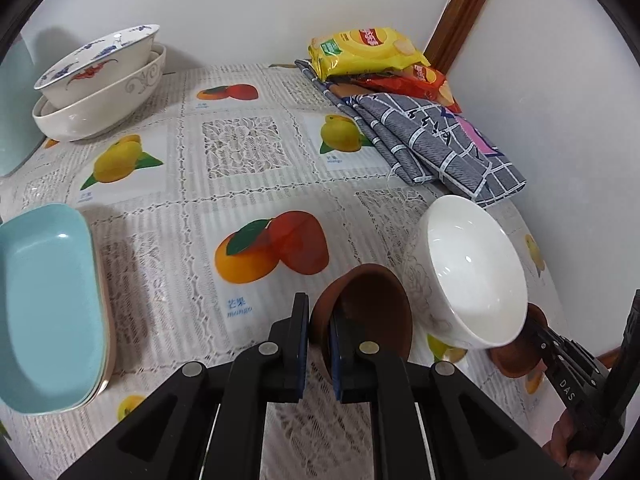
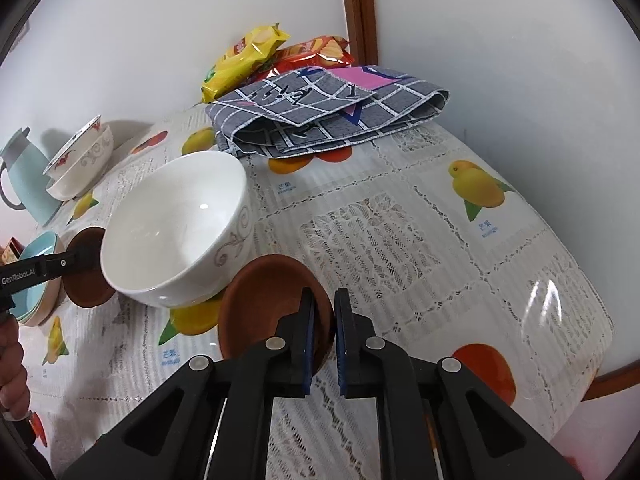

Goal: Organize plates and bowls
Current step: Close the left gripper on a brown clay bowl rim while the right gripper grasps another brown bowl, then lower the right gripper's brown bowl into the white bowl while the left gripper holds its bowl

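My left gripper (image 1: 319,320) is shut on the rim of a small brown dish (image 1: 372,300), one pad inside and one outside. My right gripper (image 2: 324,304) is shut on the rim of a second small brown dish (image 2: 260,308) in the same way. A white bowl (image 1: 476,264) with a faint grey scroll pattern stands between the two dishes, close against both. In the left wrist view the right gripper (image 1: 538,330) and its dish (image 1: 514,360) show partly behind the bowl. In the right wrist view the left gripper (image 2: 80,258) and its dish (image 2: 86,286) sit left of the white bowl (image 2: 176,232).
A stack of light blue plates (image 1: 48,308) lies at the left. Two nested patterned bowls (image 1: 96,80) and a light blue jug (image 2: 24,176) stand at the back left. A folded checked cloth (image 1: 432,140) and snack packets (image 1: 364,52) fill the far corner by the wall. The table edge (image 2: 600,364) curves at the right.
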### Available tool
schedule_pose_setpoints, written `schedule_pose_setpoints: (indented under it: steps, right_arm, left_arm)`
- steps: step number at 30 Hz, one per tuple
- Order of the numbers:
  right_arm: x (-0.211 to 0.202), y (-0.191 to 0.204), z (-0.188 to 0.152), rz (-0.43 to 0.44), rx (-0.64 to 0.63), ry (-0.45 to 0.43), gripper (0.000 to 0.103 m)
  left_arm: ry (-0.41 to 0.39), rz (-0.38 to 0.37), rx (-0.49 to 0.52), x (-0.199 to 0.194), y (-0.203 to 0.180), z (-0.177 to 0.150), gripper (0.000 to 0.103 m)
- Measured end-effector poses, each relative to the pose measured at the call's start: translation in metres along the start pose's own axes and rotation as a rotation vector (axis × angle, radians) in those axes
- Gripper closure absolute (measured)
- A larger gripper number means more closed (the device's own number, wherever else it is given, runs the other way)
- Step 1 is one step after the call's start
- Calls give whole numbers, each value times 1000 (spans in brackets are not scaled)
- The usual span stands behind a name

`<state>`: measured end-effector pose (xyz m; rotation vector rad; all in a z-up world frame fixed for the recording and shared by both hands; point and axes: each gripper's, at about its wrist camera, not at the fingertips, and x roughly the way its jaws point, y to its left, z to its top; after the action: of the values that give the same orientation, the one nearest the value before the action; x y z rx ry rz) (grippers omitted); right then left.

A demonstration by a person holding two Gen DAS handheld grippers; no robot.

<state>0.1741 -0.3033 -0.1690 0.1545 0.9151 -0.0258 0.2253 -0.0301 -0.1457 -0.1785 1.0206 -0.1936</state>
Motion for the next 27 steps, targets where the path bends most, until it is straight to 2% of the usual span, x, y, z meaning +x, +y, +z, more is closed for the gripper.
schedule_pose_setpoints:
  steps: [12, 27]
  right_arm:
    - [-25, 8, -1, 23, 20, -13, 94]
    - [-49, 31, 14, 38, -7, -51, 94]
  left_arm:
    - [-43, -6, -39, -34, 13, -9, 94]
    - [-70, -2, -89, -55, 36, -6, 94]
